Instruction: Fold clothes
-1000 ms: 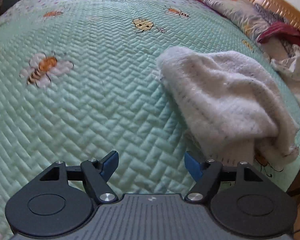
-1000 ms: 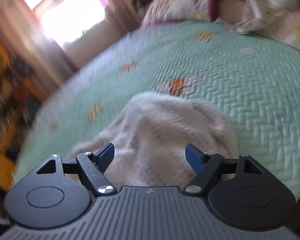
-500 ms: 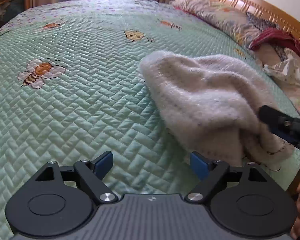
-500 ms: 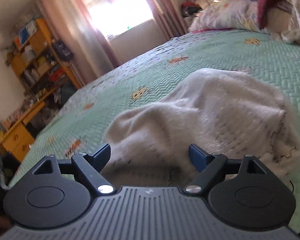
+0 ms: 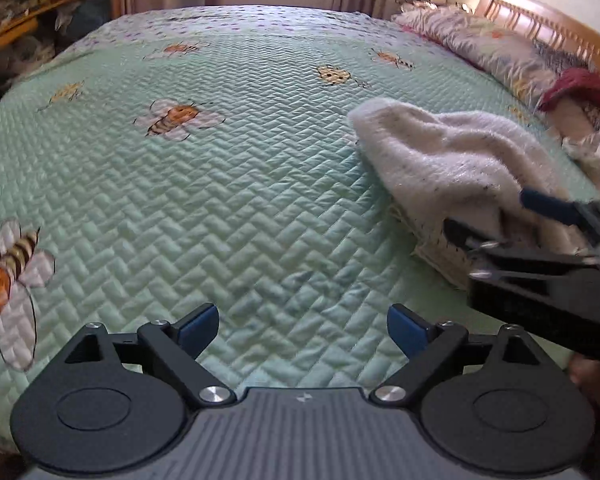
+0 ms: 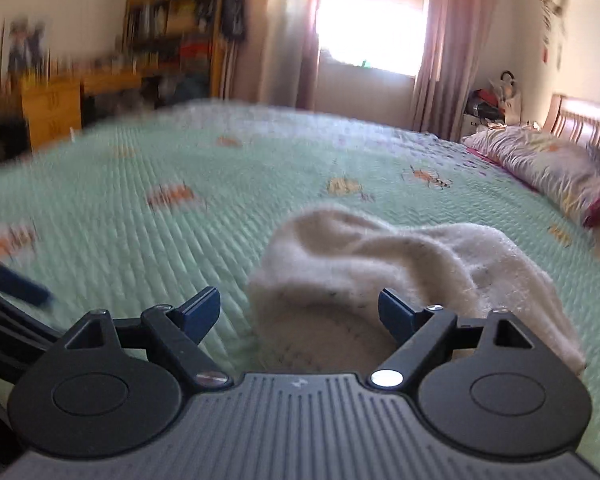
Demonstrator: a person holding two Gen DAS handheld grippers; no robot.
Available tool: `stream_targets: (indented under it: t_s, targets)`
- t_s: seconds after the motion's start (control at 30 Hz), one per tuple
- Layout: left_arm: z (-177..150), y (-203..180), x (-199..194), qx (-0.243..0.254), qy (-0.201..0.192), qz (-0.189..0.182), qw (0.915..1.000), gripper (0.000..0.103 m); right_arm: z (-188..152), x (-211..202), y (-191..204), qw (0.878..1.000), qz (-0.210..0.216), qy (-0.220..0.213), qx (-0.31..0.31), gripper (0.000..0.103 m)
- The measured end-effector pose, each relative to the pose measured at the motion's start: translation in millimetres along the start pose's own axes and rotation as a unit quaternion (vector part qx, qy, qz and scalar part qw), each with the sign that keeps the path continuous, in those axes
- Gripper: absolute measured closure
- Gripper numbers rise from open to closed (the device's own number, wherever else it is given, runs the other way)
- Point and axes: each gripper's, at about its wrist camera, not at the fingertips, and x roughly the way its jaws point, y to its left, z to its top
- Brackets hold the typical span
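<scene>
A fluffy white garment (image 5: pixel 452 164) lies bunched on the green quilted bedspread (image 5: pixel 220 184), at the right in the left wrist view. In the right wrist view it (image 6: pixel 380 256) lies just ahead, its near end between my fingers. My left gripper (image 5: pixel 302 330) is open and empty over bare quilt, left of the garment. My right gripper (image 6: pixel 300 312) is open around the garment's near edge; it also shows in the left wrist view (image 5: pixel 496 216), jaws apart at the garment's near end.
Pillows (image 5: pixel 496 52), a red cloth (image 5: pixel 580 88) and other laundry lie by the wooden headboard (image 5: pixel 540 20) at the right. A yellow dresser (image 6: pixel 52 108) and shelves stand beyond the bed's far left. A curtained window (image 6: pixel 372 20) is behind.
My right gripper has swung round to the garment's near end and come closer to it. My left gripper has drawn back to the left, so the garment lies farther right.
</scene>
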Motion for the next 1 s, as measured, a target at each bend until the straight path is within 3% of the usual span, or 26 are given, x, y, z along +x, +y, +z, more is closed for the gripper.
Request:
stream_targets:
  t_s: [0.3, 0.33, 0.37, 0.47, 0.57, 0.63, 0.73, 0.8, 0.93, 1.0]
  targets:
    - [-10, 1, 13, 0.007, 0.014, -0.013, 0.9998, 0.009, -19, 51, 22, 0.988, -0.086, 0.037, -0.121, 0.017]
    - [-9, -1, 15, 0.011, 0.016, -0.016, 0.9997, 0.009, -22, 55, 22, 0.986, -0.092, 0.041, -0.131, 0.017]
    - [-9, -4, 18, 0.015, 0.018, -0.019, 0.9995, 0.009, -21, 55, 18, 0.987, -0.091, 0.04, -0.124, 0.026]
    - [-10, -14, 25, 0.028, 0.026, -0.024, 0.999, 0.009, -12, 44, -8, 0.995, -0.069, 0.027, -0.065, 0.061]
    - [-9, -24, 30, 0.044, 0.034, -0.028, 0.9981, 0.009, 7, 25, -59, 0.998, -0.055, 0.003, 0.032, 0.076]
    - [-8, -33, 32, 0.053, 0.037, -0.032, 0.9974, 0.009, 19, 11, -103, 0.993, -0.056, -0.019, 0.1, 0.082]
    - [-3, -47, 35, 0.069, 0.035, -0.038, 0.9963, 0.009, 29, -9, -172, 0.979, -0.068, -0.039, 0.191, 0.087]
    - [4, -60, 38, 0.083, 0.029, -0.042, 0.9952, 0.008, 25, -14, -200, 0.976, -0.1, -0.031, 0.189, 0.089]
    - [22, -84, 52, 0.099, 0.019, -0.052, 0.9936, 0.008, 3, -21, -211, 0.978, -0.106, -0.021, 0.18, 0.086]
    - [31, -92, 60, 0.104, 0.013, -0.052, 0.9931, 0.008, -4, -28, -202, 0.977, -0.085, -0.032, 0.192, 0.074]
